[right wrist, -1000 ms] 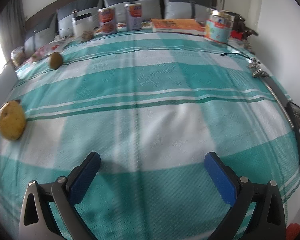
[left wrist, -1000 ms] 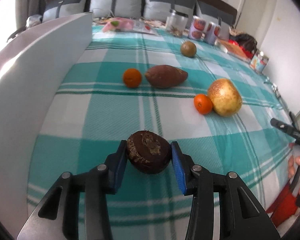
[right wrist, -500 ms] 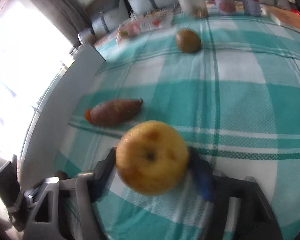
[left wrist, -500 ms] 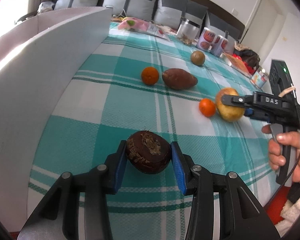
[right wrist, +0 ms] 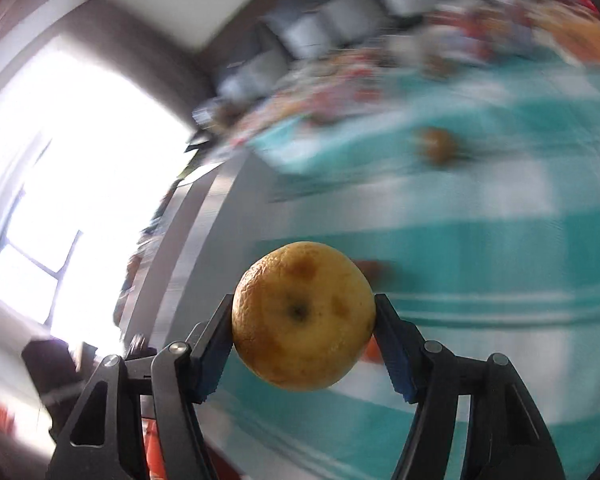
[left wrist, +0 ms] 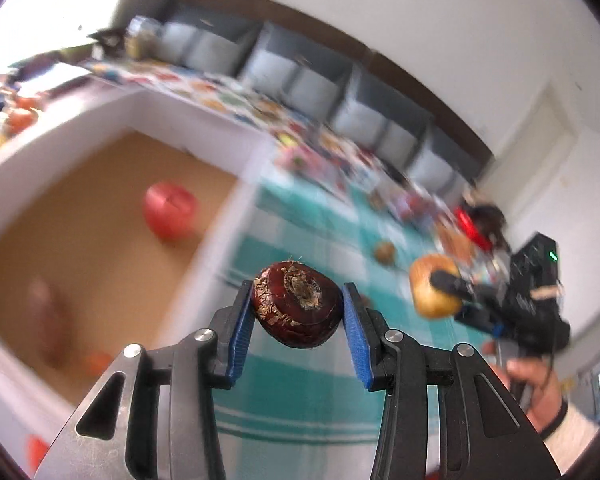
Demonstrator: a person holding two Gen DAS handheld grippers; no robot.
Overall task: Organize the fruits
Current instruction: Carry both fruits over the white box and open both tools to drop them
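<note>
Both grippers have lifted off the bed (left wrist: pixel 300 364) since earlier. Left gripper (left wrist: pixel 298 320) jaws clamp the dark fruit (left wrist: pixel 296 310) beside the box (left wrist: pixel 100 216); right gripper (right wrist: pixel 304 344) jaws clamp the yellow fruit (right wrist: pixel 304 316) above the bed.

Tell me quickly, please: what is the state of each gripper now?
Left gripper: closed on the dark brown round fruit.
Right gripper: closed on the yellow fruit.
</note>
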